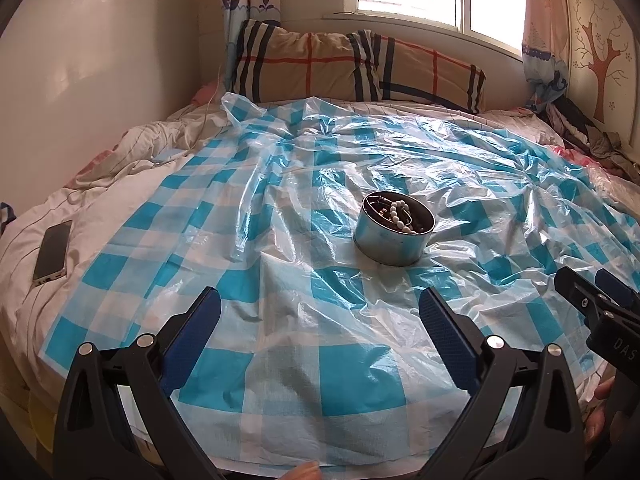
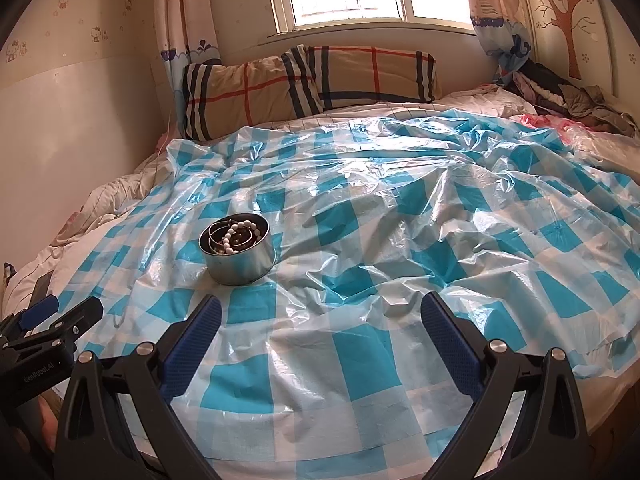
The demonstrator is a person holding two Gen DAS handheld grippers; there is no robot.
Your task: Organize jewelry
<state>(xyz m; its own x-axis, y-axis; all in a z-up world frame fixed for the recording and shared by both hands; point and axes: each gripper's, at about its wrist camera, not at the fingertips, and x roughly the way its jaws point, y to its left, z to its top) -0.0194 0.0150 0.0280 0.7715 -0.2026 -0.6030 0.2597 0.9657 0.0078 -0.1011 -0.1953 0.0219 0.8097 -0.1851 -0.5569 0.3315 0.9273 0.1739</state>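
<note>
Spread jaws well short of jewelry tin [image 1: 394,227].

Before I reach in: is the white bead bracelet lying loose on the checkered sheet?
No, the white bead bracelet sits inside the round metal tin with other jewelry, not on the sheet.

A shiny metal tin [image 1: 394,236] sits on glossy, crinkled plastic sheet [image 1: 280,208].

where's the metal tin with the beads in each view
Left wrist: metal tin sits right of centre on the checked plastic sheet.
Right wrist: it sits left of centre, beyond the left finger.
Shared landmark: the plaid pillow under the window.
</note>
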